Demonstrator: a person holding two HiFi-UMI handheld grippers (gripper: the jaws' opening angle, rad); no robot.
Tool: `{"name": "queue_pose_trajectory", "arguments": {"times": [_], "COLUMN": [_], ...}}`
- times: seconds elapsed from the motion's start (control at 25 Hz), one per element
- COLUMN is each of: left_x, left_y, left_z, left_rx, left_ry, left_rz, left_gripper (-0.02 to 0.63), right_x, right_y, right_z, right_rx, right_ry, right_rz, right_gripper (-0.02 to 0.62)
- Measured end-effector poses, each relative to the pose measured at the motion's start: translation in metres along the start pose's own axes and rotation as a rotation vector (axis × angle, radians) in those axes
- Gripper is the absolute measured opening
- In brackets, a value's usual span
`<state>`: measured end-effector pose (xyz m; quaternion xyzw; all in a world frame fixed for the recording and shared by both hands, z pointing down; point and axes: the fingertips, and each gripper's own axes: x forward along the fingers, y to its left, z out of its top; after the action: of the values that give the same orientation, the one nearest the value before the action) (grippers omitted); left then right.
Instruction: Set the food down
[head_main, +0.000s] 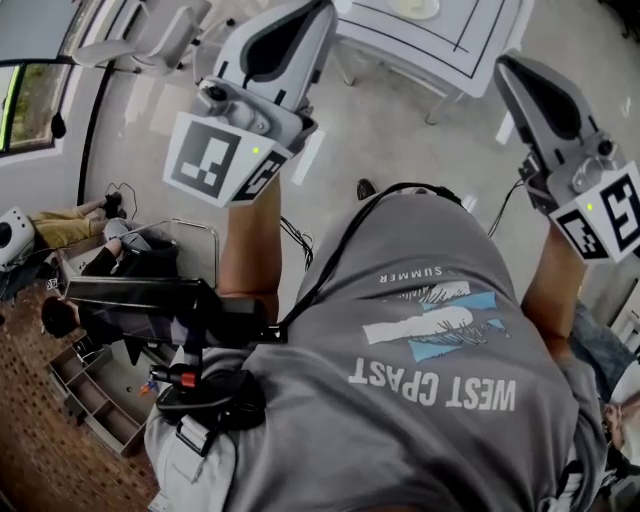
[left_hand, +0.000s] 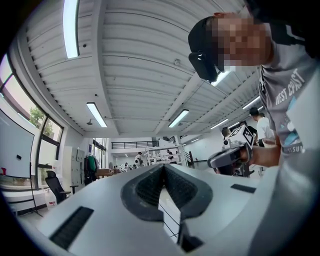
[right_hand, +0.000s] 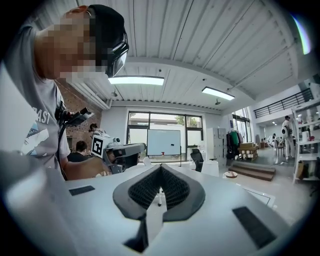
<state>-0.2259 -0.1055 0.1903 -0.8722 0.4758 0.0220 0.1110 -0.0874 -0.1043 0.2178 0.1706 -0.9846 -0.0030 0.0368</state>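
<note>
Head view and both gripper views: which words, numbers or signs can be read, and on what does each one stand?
"WEST COAST": grey T-shirt, large white letters, upside down in the head view.
"SUMMER": same T-shirt, small letters, also upside down.
Square-marker cubes: black-and-white patterns only, no letters.
Whiteboard: marks too small to read.
</note>
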Motion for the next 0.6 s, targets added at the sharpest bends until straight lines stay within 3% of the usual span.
{"name": "queue_pose_trajectory", "arguments": {"times": [0.6], "left_x": [0.005], "left_y": [-0.036], "left_z": [0.010], "left_rx": [0.015], "left_ry": [-0.004], "left_rz": [0.000], "left_gripper": [0.008], "right_x": [-0.037], "right_y": [0.007], "right_z": [0.001], "right_rx": [-0.006], "right_ry": [-0.007], "right_rz": [0.002], "right_gripper": [0.006]}}
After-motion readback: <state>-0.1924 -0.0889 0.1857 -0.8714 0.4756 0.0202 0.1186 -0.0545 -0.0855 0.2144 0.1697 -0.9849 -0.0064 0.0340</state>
